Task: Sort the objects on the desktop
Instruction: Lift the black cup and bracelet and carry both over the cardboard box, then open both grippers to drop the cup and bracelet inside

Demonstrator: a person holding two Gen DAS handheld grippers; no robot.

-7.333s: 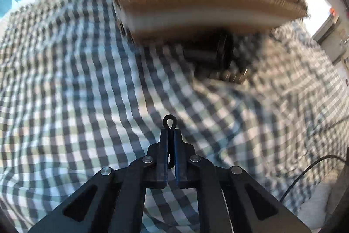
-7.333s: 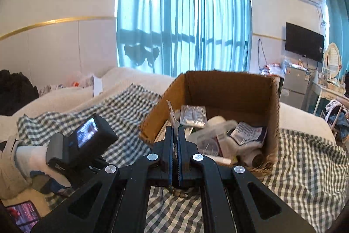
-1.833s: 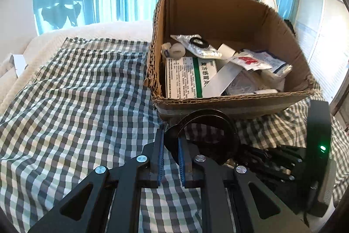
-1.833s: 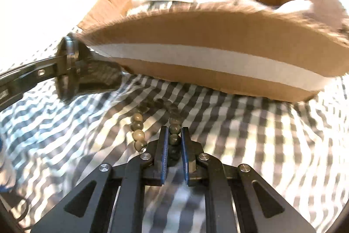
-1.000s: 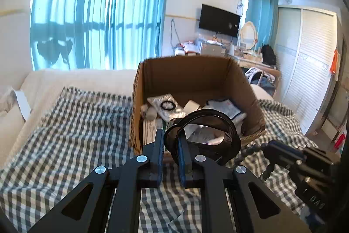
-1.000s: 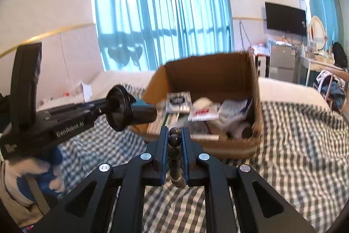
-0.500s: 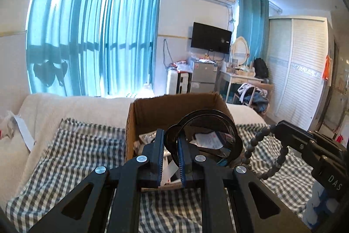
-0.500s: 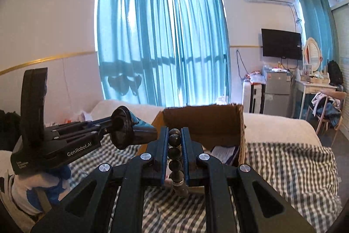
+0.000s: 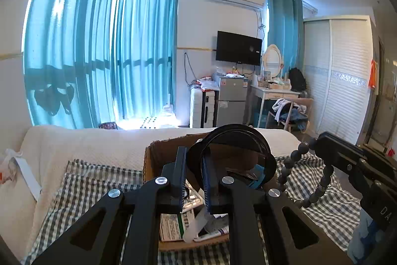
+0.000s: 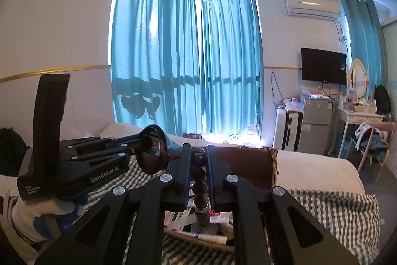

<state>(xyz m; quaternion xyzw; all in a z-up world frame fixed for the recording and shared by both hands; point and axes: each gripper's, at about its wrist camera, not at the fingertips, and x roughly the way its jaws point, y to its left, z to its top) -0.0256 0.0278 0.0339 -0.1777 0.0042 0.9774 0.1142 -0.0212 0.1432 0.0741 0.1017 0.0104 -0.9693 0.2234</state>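
Left gripper [image 9: 193,160] pinching the rim of a dark round lens [image 9: 235,153], jaws pressed on its edge, disc standing upright at centre frame. Right gripper [image 10: 198,160] clamped on a string of dark beads [image 10: 199,180], strand hanging straight down between the jaws, long axis vertical, lower end dangling at lower centre of the right wrist view. Cardboard box [image 9: 161,155] sitting on the checked cloth [image 9: 82,185] over the bed, directly below and just ahead of both grippers, already holding packets and papers. In the left wrist view, beads [image 9: 297,158] showing at right of centre, just beside the lens, so both loads held close together above the box opening. Likely next: lower and release into the box; right side looks better lined up, bead tail already pointing into it. Risk: strand catching the box rim.
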